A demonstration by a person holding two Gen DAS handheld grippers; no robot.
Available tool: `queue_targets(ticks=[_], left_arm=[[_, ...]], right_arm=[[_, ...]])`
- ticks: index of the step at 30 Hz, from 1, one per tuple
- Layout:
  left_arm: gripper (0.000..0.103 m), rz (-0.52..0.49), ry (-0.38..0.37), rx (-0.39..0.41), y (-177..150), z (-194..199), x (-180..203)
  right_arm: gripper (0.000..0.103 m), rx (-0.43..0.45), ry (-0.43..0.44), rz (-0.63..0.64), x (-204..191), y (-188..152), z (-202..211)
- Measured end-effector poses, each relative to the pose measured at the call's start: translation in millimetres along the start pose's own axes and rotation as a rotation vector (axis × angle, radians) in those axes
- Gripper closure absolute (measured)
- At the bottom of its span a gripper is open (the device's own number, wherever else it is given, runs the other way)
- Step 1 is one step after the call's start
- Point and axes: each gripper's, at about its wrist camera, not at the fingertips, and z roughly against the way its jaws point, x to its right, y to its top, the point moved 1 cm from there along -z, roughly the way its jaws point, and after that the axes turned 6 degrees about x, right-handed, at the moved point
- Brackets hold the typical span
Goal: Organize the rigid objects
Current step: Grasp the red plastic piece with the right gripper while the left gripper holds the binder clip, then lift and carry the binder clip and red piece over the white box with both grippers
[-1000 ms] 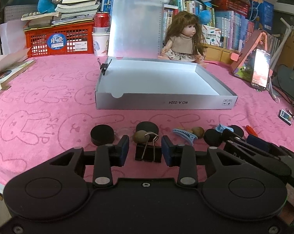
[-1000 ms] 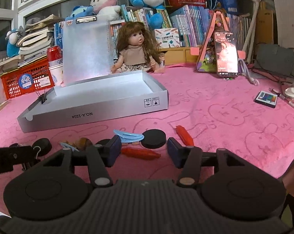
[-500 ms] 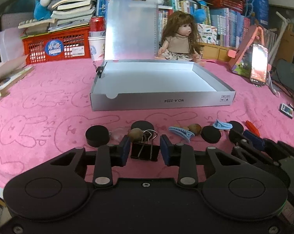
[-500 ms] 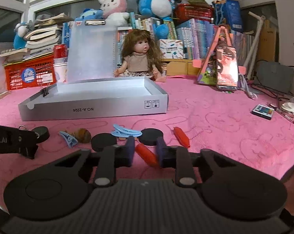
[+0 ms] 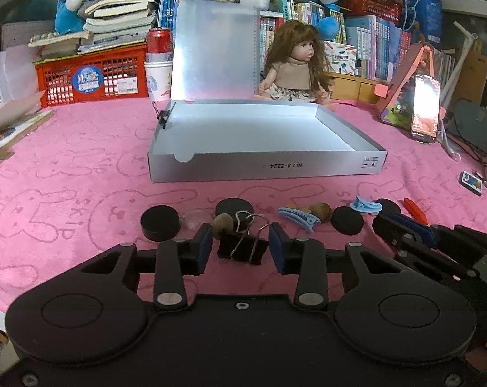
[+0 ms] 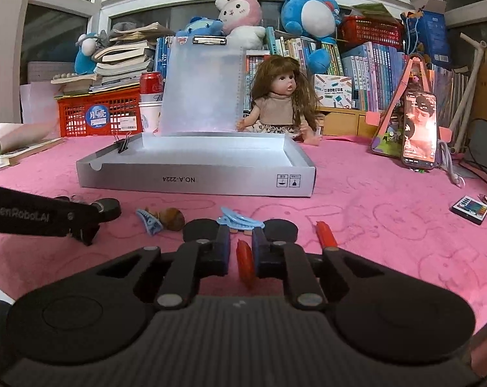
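The red piece (image 6: 245, 263) lies on the pink cloth (image 6: 388, 225) of the counter, standing lengthwise between the jaws of the right gripper (image 6: 237, 251). Those jaws have just drawn in from a wide spread and now sit narrow around it; the right pad touches its side, while a thin gap seems to remain on the left, so a firm pinch cannot be told. The right gripper is held low, tilted slightly down toward the cloth.

A second red piece (image 6: 326, 234) lies just to the right, apart from the jaws. Beyond the fingertips rest two black discs (image 6: 199, 229), with a light-blue clip (image 6: 241, 222) between them. Farther left lie a darker blue clip (image 6: 149, 221) and a brown nut (image 6: 173, 218), touching each other.

The left gripper (image 5: 240, 248) points more steeply down, its jaws having just opened a little. They stand on either side of a black binder clip (image 5: 241, 249), clear gaps showing on both sides, so the pads do not press it. A brown ball (image 5: 223, 223) sits just beside the clip's wire handles, and a black disc (image 5: 160, 224) lies to the left.

Behind this row stands the open grey box (image 5: 266, 170), its lid upright and a small binder clip (image 5: 163, 116) on its left wall. A doll (image 5: 295, 64) sits behind the box, and a lit phone (image 5: 424, 113) leans on a stand at right.
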Motion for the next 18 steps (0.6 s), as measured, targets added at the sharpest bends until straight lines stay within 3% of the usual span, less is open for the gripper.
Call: queue_targets(ticks=[2,5,13,15,16,18], left_arm=[[0.064,0.004,-0.013,-0.011,-1.1,-2.5,0.2],[0.065,0.013,-0.023,-0.043,-5.4,-8.4,1.1],[0.065,-0.029,-0.026,-0.026,-6.2,-13.7,5.8],[0.065,-0.024,-0.027,-0.024,-5.4,-16.4,5.1],[0.065,-0.024,-0.028,-0.022,-5.1,-17.3,5.3],[0.065,-0.029,-0.028,-0.016,-4.8,-18.6,6.1]], right_arm=[[0.063,0.001,0.006,0.005,2.1,-0.8,3.5],[0.063,-0.003,0.008,0.011,3.5,-2.9,6.8],[0.062,-0.017,0.000,0.000,5.5,-4.7,5.3],[0.066,-0.019,0.004,0.003,4.4,-4.6,4.8],[0.078,-0.019,0.009,0.003,4.1,-4.7,4.8],[0.079,-0.018,0.015,0.004,2.4,-4.0,4.6]])
